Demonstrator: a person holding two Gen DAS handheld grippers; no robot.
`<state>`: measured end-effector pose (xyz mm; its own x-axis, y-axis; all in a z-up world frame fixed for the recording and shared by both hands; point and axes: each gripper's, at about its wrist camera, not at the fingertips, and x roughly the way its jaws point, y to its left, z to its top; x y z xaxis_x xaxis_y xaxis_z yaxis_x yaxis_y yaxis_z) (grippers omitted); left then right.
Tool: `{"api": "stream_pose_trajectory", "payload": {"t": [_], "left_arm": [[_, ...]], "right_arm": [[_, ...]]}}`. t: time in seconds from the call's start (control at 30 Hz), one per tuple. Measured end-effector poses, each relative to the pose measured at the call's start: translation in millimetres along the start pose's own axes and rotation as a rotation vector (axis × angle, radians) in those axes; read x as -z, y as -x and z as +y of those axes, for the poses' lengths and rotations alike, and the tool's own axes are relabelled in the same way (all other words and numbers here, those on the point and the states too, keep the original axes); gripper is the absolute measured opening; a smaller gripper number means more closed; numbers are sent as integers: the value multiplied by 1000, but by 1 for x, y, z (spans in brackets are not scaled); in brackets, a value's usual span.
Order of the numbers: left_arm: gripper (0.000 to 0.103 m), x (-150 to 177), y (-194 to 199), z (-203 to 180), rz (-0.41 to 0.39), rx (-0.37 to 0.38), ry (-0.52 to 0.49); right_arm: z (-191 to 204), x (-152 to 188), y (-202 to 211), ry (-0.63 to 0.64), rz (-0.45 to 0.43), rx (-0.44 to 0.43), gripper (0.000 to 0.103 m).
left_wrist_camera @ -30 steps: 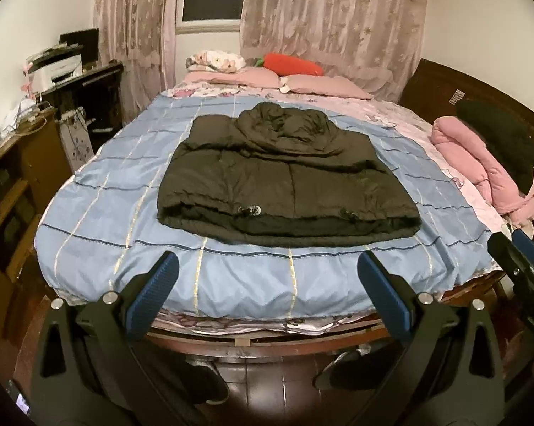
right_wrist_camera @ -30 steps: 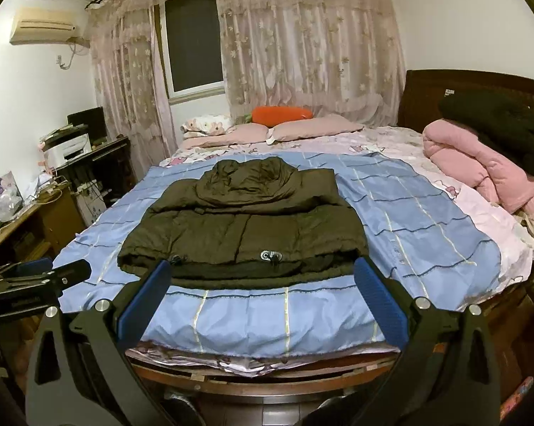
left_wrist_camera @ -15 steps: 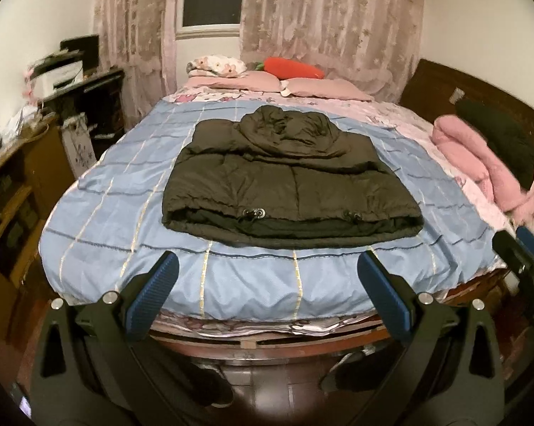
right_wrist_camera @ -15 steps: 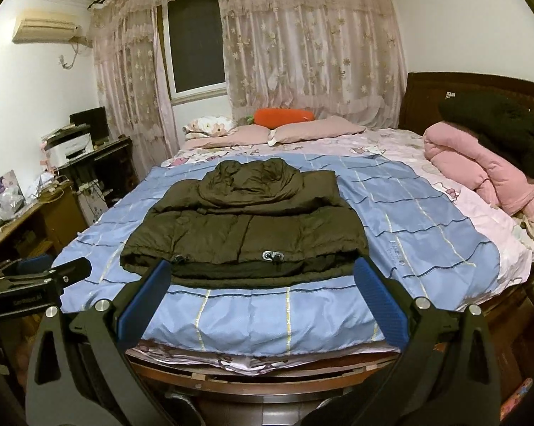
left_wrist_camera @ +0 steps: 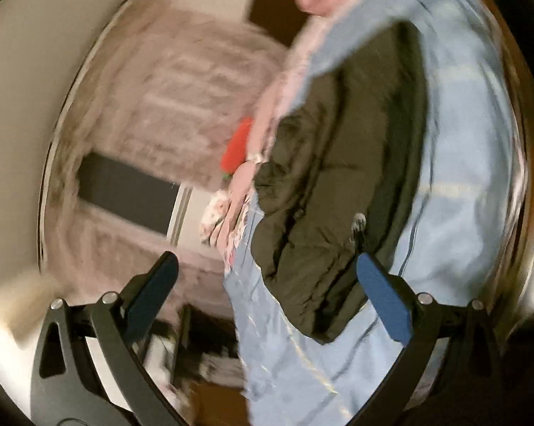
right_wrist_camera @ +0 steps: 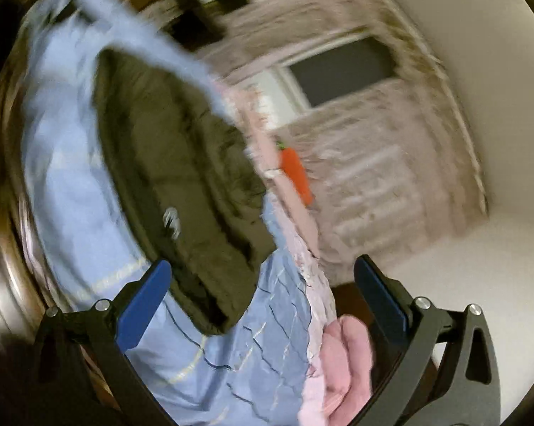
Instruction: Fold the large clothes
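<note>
The left gripper (left_wrist_camera: 265,289) stands with its blue-padded fingers (left_wrist_camera: 382,300) spread wide and empty, and the right gripper (right_wrist_camera: 261,289) likewise, neither touching cloth; both views are rolled sideways and smeared. Beyond the fingertips the dark olive padded jacket (left_wrist_camera: 338,184) lies already folded into a compact block on the blue quilt (left_wrist_camera: 455,177), probably so it stays flat, a small metal fastener (right_wrist_camera: 171,222) showing on it. No writing or brand is legible through the blur.

no readable text, labels or signs, frames motion-blurred
</note>
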<state>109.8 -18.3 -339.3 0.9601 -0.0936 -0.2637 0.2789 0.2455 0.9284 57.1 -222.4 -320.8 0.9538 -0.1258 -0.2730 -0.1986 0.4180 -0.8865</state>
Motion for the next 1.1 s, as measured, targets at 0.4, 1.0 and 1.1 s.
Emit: {"api": "stream_pose_trajectory", "payload": {"t": [0.4, 1.0, 1.1], "left_arm": [[101, 47, -83, -46, -29, 270, -184], [101, 43, -168, -61, -15, 522, -113], [101, 39, -178, -61, -18, 532, -121]], "right_arm": [[50, 29, -103, 221, 46, -161, 102], [82, 25, -180, 230, 126, -361, 102], [79, 20, -193, 218, 151, -382, 102]]}}
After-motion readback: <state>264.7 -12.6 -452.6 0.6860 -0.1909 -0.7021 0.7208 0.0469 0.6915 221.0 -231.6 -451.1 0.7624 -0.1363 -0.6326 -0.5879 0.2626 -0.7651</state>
